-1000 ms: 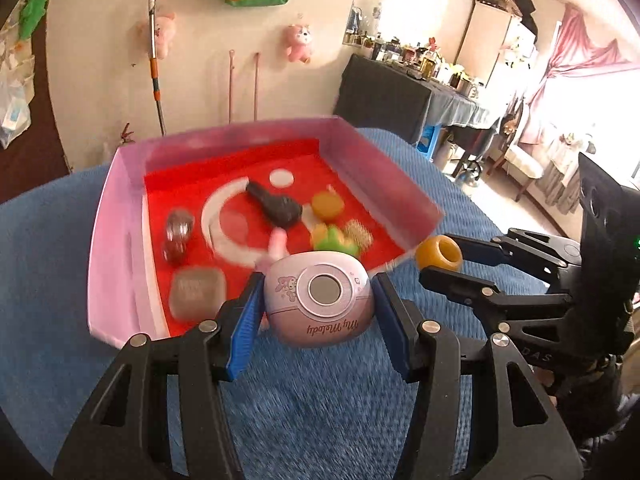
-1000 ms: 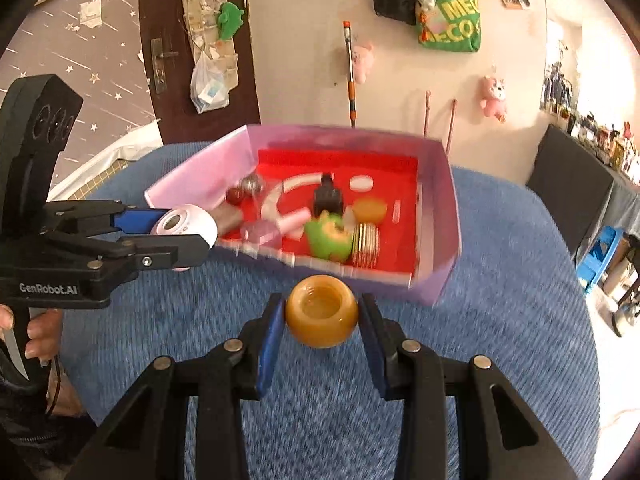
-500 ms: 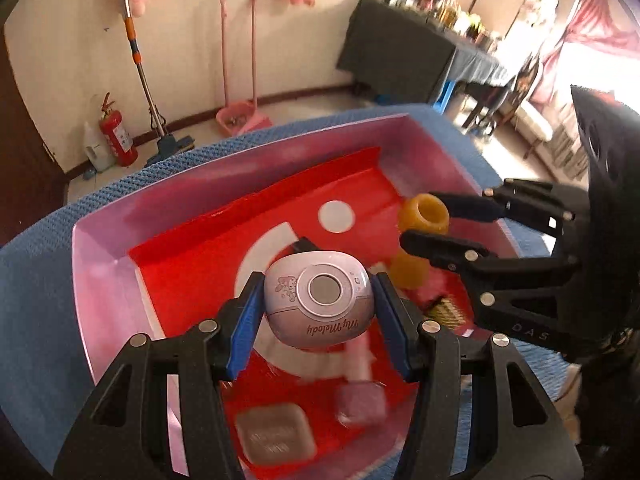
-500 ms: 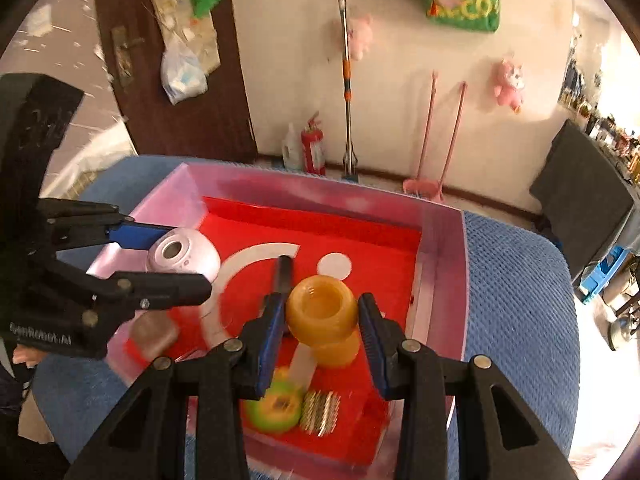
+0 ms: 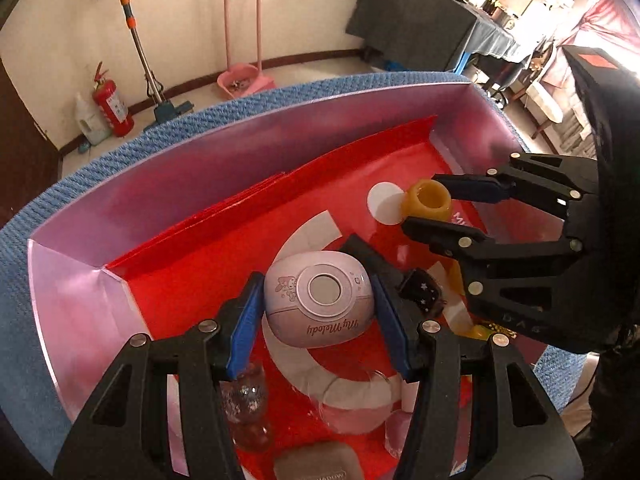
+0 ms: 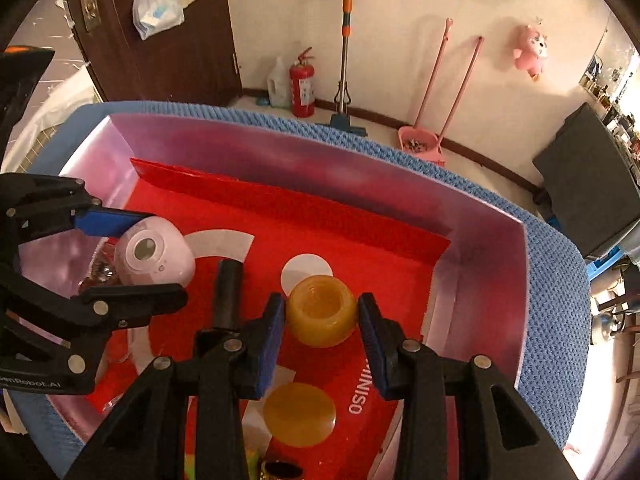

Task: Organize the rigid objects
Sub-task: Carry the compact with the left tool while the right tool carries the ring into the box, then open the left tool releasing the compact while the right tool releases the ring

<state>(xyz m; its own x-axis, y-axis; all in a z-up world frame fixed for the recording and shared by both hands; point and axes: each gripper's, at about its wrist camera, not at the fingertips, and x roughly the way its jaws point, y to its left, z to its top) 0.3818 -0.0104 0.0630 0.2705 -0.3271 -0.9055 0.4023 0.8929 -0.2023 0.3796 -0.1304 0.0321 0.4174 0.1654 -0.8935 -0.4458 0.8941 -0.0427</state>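
Note:
My left gripper [image 5: 316,312] is shut on a pink oval My Melody case [image 5: 318,298] and holds it over the red floor of the pink box [image 5: 168,184]. My right gripper [image 6: 322,320] holds an amber ring-shaped cup [image 6: 322,310] between its blue pads, low over the box floor near a white dot; a small gap shows at the right pad. The case [image 6: 154,252] and left gripper [image 6: 132,256] show at the left of the right wrist view. The cup [image 5: 428,200] and right gripper [image 5: 426,204] show at the right of the left wrist view.
In the box lie a black cylinder [image 6: 228,292], an amber disc [image 6: 300,408], a black starred object [image 5: 420,292], clear glass pieces [image 5: 244,400] and a grey case [image 5: 316,464]. The box sits on a blue knitted cover [image 6: 560,280]. Beyond the far edge are the floor, a broom and a fire extinguisher.
Both grippers moved forward from in front of the box to over its inside and came down lower. Each still carries its object. The right gripper's pads look slightly wider around the cup.

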